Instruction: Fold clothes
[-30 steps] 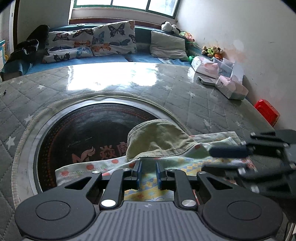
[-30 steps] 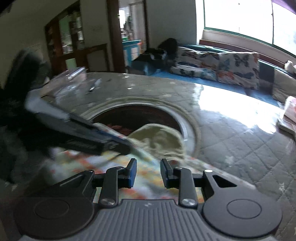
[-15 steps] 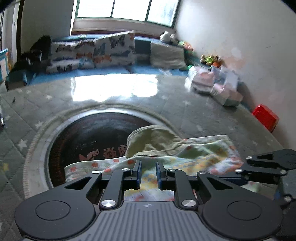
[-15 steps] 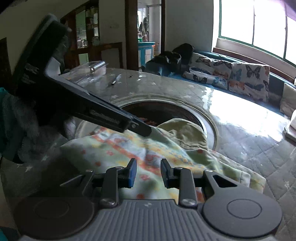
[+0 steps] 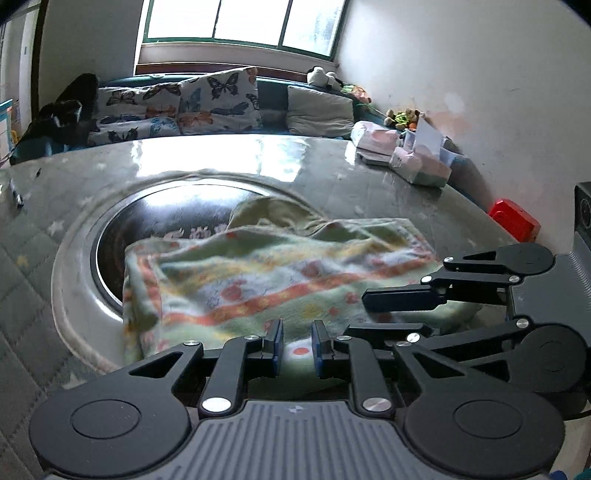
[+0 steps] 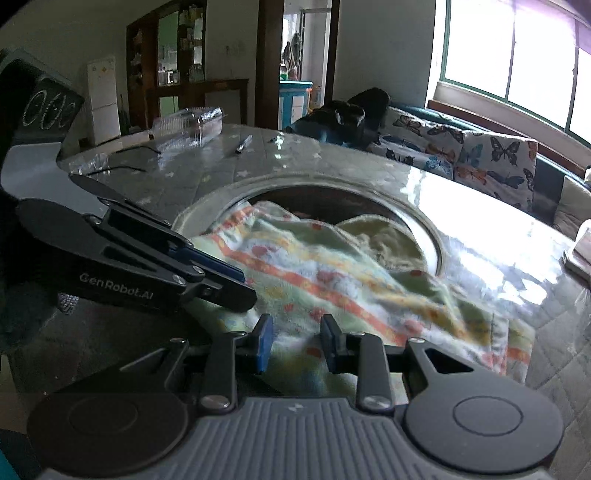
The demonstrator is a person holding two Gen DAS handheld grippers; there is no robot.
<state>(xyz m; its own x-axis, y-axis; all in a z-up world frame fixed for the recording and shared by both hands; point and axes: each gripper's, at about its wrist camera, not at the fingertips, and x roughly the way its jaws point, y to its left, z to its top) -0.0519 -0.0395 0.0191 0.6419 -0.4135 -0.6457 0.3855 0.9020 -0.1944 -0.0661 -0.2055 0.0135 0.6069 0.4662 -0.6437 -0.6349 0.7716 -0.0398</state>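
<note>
We see round table (image 5: 207, 155) under grey quilted star cover, glossy with window glare, dark turntable (image 5: 155, 221) at centre. Behind it, blue bench sofa (image 6: 436, 110), butterfly cushions (image 5: 218, 101). Green-framed window (image 5: 240, 18) gives bright daylight. White wall (image 5: 461, 66) on one side. Opposite side: doorway (image 6: 299, 62), dark wooden cabinet (image 6: 177, 62), white fridge (image 6: 103, 99).

Pale-green patterned cloth (image 5: 280, 280), orange stripes, rumpled, draped across table's round inset.
</note>
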